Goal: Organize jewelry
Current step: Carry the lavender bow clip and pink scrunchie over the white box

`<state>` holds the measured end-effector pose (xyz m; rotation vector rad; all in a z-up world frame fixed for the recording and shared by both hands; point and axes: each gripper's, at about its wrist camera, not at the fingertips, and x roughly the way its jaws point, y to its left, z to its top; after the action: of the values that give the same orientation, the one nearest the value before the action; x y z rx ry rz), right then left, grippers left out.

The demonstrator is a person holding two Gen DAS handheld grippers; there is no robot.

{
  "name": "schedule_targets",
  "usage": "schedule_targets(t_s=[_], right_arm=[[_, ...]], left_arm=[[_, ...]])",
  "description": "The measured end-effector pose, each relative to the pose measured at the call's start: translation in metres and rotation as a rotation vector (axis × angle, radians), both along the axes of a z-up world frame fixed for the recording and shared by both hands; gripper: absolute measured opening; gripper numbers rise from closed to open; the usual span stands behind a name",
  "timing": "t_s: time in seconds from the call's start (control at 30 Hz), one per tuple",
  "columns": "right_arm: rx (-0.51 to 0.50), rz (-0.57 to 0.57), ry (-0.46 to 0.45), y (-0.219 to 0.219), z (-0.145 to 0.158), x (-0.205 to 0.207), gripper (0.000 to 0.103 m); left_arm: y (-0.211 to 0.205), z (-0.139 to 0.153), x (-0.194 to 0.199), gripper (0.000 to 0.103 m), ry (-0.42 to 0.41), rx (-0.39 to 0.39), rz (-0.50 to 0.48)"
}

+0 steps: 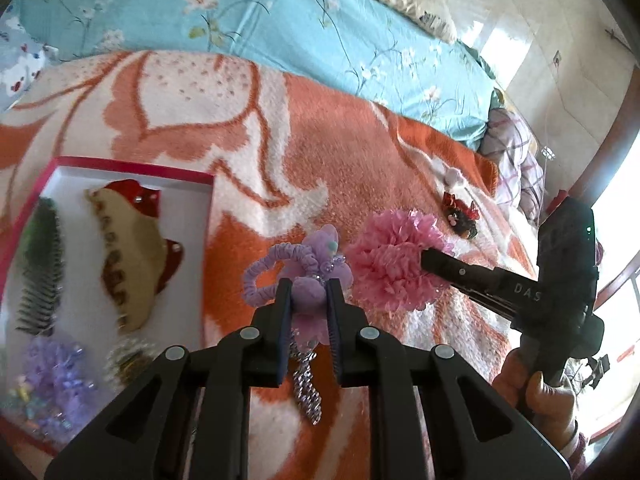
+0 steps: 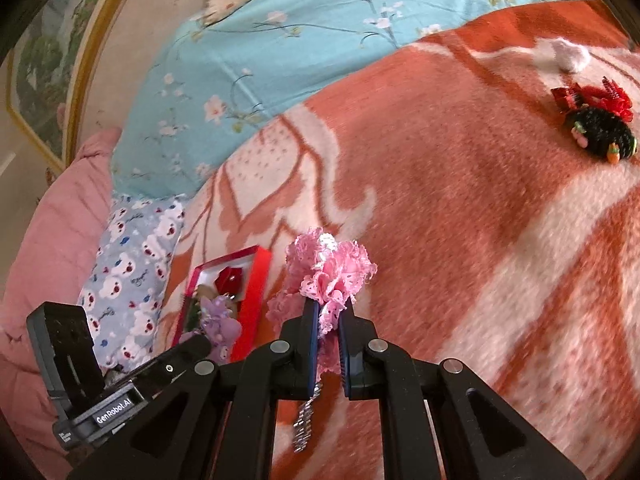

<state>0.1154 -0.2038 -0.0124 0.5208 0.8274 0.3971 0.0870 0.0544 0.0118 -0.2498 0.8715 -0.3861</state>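
Observation:
In the left wrist view my left gripper point(image 1: 309, 286) is shut on a purple fabric flower hair tie point(image 1: 310, 258), which has a ruffled loop and a silver chain hanging below the pads. Just to its right, my right gripper point(image 1: 425, 259) is buried in a pink frilly flower clip point(image 1: 386, 270). The right wrist view shows my right gripper point(image 2: 328, 306) shut on the pink flower clip point(image 2: 330, 268), with a silver chain dangling under it. At that view's lower left is my left gripper point(image 2: 202, 342) with the purple flower hair tie point(image 2: 222, 326). Both pieces hang above the orange and white blanket point(image 1: 320, 152).
A red box point(image 1: 132, 167) with a white inside lies to the left, holding a beige and red claw clip point(image 1: 132, 256), a dark green comb point(image 1: 40, 264) and a purple ornament point(image 1: 56, 380). A red and black hair piece point(image 2: 596, 128) lies on the blanket far right. Blue floral bedding point(image 1: 300, 20) lies beyond.

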Motion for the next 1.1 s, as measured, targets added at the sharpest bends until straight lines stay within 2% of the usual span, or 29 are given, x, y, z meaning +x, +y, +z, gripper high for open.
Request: schedule_targets(t_s=[0.3, 0.6, 0.87, 1.1], right_arm=[[0.002, 0.042, -0.016, 0.019, 0.009, -0.018, 0.008], [0.018, 0.09, -0.017, 0.043, 0.012, -0.025, 0.008], [0.026, 0.188, -0.008, 0.093, 0.01, -0.027, 0.008], [0.02, 0.268, -0.012, 0.143, 0.009, -0.023, 0.008]], left_arm=[[0.033, 0.007, -0.025, 0.013, -0.023, -0.016, 0.042], [0.079, 0.014, -0.052, 0.013, -0.045, -0.016, 0.132], [0.131, 0.018, -0.069, 0.013, -0.064, -0.006, 0.257], [0.162, 0.012, -0.073, 0.013, -0.059, 0.001, 0.32]])
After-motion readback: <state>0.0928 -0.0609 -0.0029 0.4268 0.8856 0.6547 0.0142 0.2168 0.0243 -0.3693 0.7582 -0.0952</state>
